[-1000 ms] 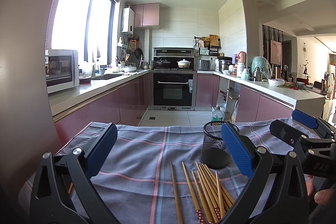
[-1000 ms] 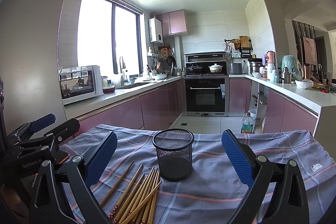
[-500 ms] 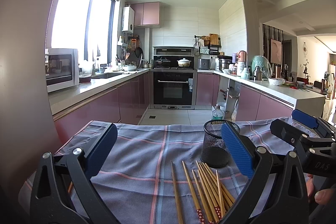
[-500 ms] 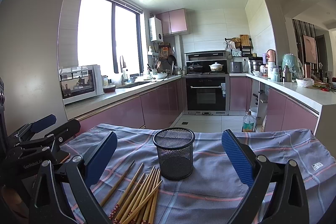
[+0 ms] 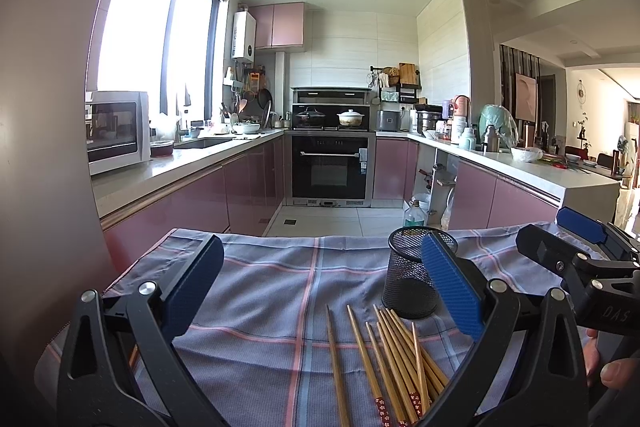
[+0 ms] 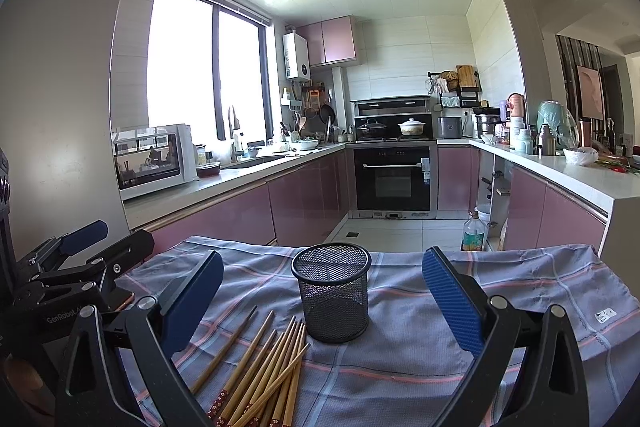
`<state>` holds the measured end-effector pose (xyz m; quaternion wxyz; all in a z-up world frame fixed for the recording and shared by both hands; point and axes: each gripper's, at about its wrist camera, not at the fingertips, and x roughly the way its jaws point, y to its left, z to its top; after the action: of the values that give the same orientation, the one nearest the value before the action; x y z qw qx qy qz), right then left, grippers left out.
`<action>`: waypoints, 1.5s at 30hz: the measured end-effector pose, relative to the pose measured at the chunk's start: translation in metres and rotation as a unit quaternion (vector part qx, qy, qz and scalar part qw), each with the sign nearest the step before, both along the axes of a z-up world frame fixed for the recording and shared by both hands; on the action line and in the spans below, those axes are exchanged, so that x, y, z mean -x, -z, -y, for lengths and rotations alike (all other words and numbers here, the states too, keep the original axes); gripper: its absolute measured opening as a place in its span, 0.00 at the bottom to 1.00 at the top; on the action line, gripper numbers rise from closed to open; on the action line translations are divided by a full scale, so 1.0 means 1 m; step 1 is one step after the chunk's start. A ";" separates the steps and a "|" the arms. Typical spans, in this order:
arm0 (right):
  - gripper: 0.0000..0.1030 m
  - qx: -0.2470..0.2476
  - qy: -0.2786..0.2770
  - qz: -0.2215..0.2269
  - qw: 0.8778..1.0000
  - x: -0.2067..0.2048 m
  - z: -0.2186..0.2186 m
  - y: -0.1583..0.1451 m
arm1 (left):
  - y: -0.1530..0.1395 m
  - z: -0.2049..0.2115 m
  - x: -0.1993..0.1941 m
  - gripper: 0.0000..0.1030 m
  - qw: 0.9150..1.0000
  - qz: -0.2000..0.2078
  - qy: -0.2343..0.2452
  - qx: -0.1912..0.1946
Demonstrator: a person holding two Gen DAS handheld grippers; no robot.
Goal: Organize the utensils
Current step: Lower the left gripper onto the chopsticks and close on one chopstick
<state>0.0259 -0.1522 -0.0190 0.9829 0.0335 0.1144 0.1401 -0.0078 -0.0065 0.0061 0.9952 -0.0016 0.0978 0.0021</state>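
Several wooden chopsticks lie in a loose pile on a blue plaid cloth. Just behind them stands an upright black mesh cup, with no utensil showing above its rim. My left gripper hovers open over the cloth, the pile low between its fingers toward the right one. My right gripper is open too, with the cup between its blue pads but untouched. Each gripper shows at the other view's edge: the right gripper, the left gripper.
The cloth covers a table whose far edge drops to the kitchen floor. A bottle stands on the floor beyond it. Pink cabinets, a microwave and an oven line the room. A person's fingers hold the right gripper's handle.
Both grippers have barely shifted; the views drift slightly, and the chopsticks and cup stay where they were.
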 end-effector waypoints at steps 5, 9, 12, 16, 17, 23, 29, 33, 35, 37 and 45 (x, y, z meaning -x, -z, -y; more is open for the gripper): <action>0.93 -0.001 -0.002 -0.003 1.000 0.000 -0.001 0.001 | 0.003 0.000 -0.001 0.94 1.000 -0.002 0.000 0.000; 0.93 -0.004 -0.006 -0.011 1.000 -0.002 0.001 0.001 | 0.007 0.000 -0.003 0.94 1.000 -0.014 0.003 -0.003; 0.93 0.001 -0.010 -0.027 1.000 -0.005 0.002 0.004 | 0.018 -0.004 -0.012 0.94 0.999 -0.039 0.008 -0.010; 0.93 0.004 -0.029 -0.067 0.997 -0.014 0.002 0.012 | 0.030 -0.007 -0.020 0.94 0.997 -0.078 0.017 -0.024; 0.90 0.008 -0.034 -0.079 0.996 -0.017 0.001 0.016 | 0.035 -0.007 -0.024 0.94 0.995 -0.090 0.017 -0.030; 0.71 0.027 -0.084 -0.173 0.981 -0.034 -0.011 0.045 | 0.063 -0.012 -0.044 0.88 0.986 -0.158 0.039 -0.028; 0.51 0.052 -0.109 -0.234 0.965 -0.041 -0.026 0.067 | 0.084 -0.014 -0.063 0.79 0.978 -0.199 0.055 -0.028; 0.43 0.047 -0.127 -0.263 0.955 -0.046 -0.032 0.076 | 0.092 -0.009 -0.070 0.72 0.971 -0.224 0.073 -0.033; 0.38 0.039 -0.138 -0.282 0.949 -0.051 -0.033 0.080 | 0.097 -0.005 -0.072 0.69 0.969 -0.233 0.079 -0.041; 0.37 0.031 -0.146 -0.298 0.943 -0.053 -0.036 0.083 | 0.100 -0.001 -0.074 0.69 0.965 -0.242 0.083 -0.050; 0.28 0.052 -0.148 -0.325 0.933 -0.056 -0.049 0.093 | 0.115 0.007 -0.084 0.59 0.954 -0.276 0.101 -0.056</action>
<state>0.0815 -0.1035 -0.1118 0.8607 0.0085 0.4381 0.2592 0.0760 -0.0132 -0.1085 0.9229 0.0647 0.3681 -0.0929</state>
